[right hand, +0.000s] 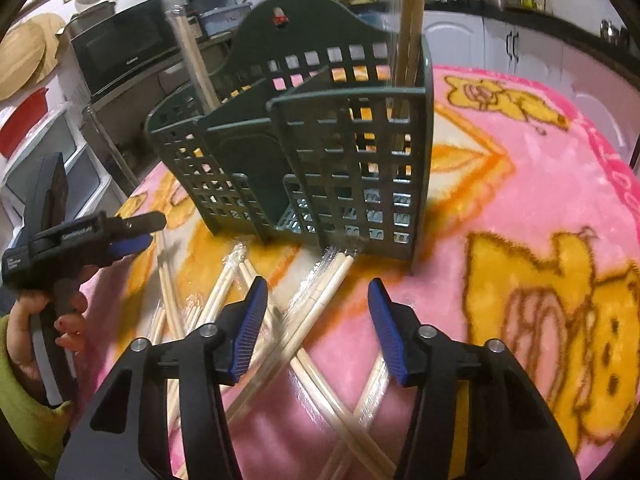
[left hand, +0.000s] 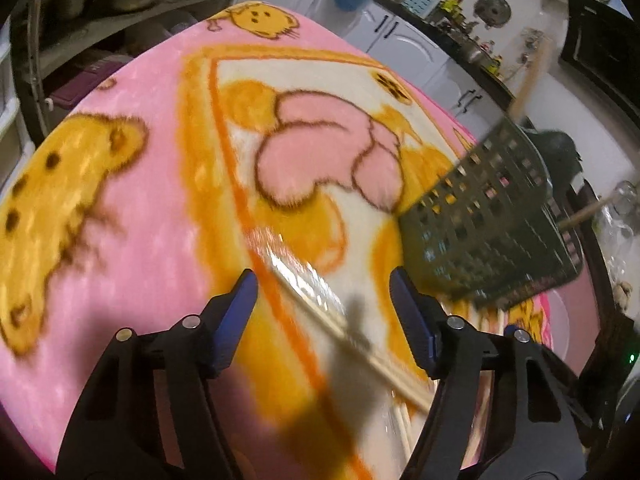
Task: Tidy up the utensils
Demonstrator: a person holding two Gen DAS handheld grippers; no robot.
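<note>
Both claws hover over wrapped chopsticks.
The left gripper [left hand: 322, 284] and right gripper [right hand: 318, 294] stand partly open, holding nothing; chopstick packs [right hand: 320, 292] lie below them, the green basket [right hand: 304, 152] just beyond.

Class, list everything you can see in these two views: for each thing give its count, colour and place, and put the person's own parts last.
Holder: one, dark green, upright on the blanket.
Standing chopsticks: two wrapped bundles, pale wood, in the holder's outer compartments.
Loose chopsticks: several wrapped pairs, pale wood, crossed on the blanket before the holder.
Blanket: one, pink and orange, under everything.
Microwave: one, black, behind.
Left gripper: black and blue, open over a wrapped pair.
Right gripper: black and blue, open over the crossed pairs.
Hand: one, gripping the left gripper's handle.
</note>
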